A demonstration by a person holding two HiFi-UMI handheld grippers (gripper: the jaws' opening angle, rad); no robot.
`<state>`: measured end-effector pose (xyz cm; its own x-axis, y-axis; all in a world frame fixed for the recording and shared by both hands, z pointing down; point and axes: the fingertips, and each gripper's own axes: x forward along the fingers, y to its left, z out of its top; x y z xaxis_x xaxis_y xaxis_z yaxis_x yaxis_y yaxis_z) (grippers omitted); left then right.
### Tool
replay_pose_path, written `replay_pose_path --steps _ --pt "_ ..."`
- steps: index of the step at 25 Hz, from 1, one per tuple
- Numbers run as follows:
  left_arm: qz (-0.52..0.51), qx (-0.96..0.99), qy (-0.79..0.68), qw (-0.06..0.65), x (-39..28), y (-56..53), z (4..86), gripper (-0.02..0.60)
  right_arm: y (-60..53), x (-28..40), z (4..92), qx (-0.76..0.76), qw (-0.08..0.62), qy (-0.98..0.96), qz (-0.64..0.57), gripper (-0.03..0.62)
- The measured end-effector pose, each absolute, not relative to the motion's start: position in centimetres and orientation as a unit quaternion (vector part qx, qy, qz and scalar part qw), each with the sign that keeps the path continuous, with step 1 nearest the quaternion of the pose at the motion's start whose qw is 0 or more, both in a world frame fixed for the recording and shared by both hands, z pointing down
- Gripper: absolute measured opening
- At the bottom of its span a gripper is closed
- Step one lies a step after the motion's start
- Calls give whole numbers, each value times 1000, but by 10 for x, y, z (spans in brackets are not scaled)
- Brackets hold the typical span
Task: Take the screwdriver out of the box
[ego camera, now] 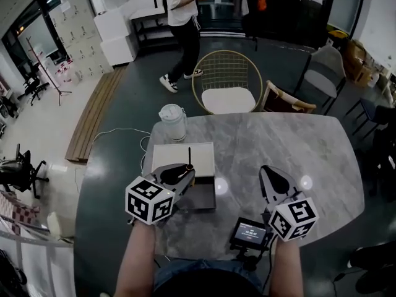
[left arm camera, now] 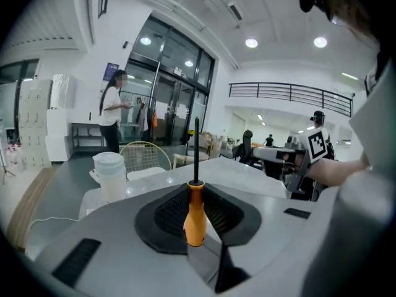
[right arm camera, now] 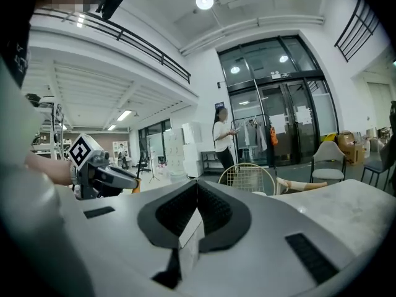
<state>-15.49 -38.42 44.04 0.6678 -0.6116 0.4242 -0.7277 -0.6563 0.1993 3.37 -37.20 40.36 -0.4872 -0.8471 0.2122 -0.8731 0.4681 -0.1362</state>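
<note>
Grey marble table (ego camera: 278,147) carries an open box (ego camera: 183,154) near its left edge, a lidded jug (ego camera: 173,121) at its far left corner; the left gripper (ego camera: 178,172) is clamped on the screwdriver (left arm camera: 195,212) by its orange handle, shaft upright, above the box; the right gripper (ego camera: 275,179) has its 2 jaws together, empty.

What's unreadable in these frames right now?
Box interior: head view, partly covered by the left tongs.
Screwdriver tip shape: left gripper view, too thin against the dark doors.
Small screen text: head view, too small.
</note>
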Motion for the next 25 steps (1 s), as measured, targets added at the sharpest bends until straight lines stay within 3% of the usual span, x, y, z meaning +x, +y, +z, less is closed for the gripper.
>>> replay_pose_path --steps 13,25 --pt "6 875 -467 130 -259 -365 379 81 -349 -26 384 508 56 -855 88 26" --pt "-35 842 -532 81 -379 -322 364 81 -322 -99 372 500 73 -861 49 25"
